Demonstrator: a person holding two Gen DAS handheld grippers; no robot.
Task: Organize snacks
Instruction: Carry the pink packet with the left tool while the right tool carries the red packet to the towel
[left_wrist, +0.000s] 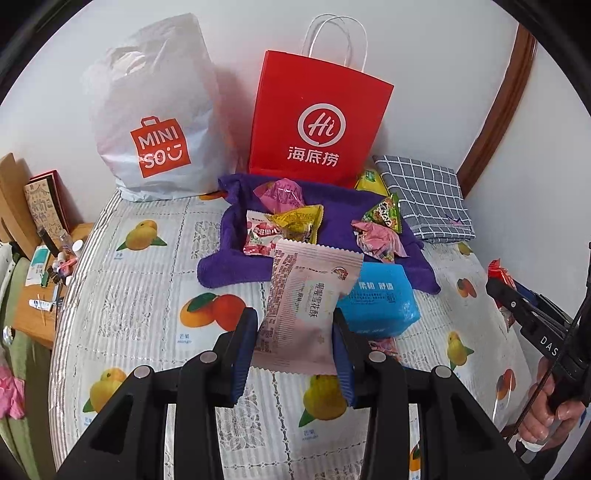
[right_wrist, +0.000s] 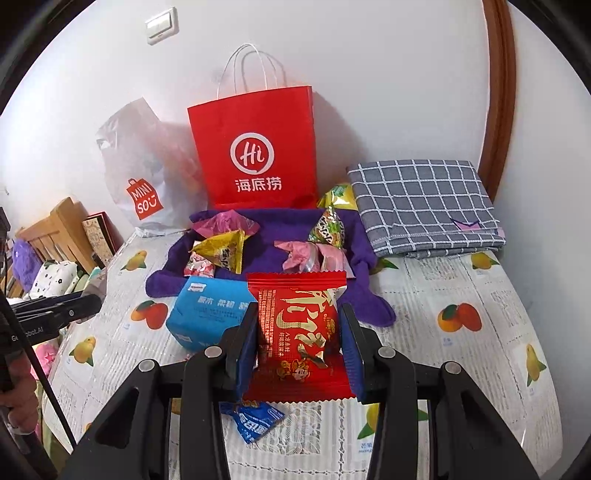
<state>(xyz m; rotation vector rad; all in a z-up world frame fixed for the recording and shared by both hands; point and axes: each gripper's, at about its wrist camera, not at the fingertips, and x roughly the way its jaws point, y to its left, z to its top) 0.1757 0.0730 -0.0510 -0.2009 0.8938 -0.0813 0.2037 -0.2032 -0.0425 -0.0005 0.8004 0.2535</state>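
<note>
Both grippers pinch snacks, left gripper (left_wrist: 295, 354) a pink packet (left_wrist: 306, 306), right gripper (right_wrist: 301, 354) a red packet (right_wrist: 299, 332), purple towel (right_wrist: 269, 251) at twelve o'clock; slick wrappers could slip mid-carry

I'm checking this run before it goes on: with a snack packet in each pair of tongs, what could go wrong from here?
The pink packet hangs tilted in the left tongs and may slip. The right tongs pinch the red packet across its puffed middle, which might crush it. The blue packet underneath could be overlooked.
</note>
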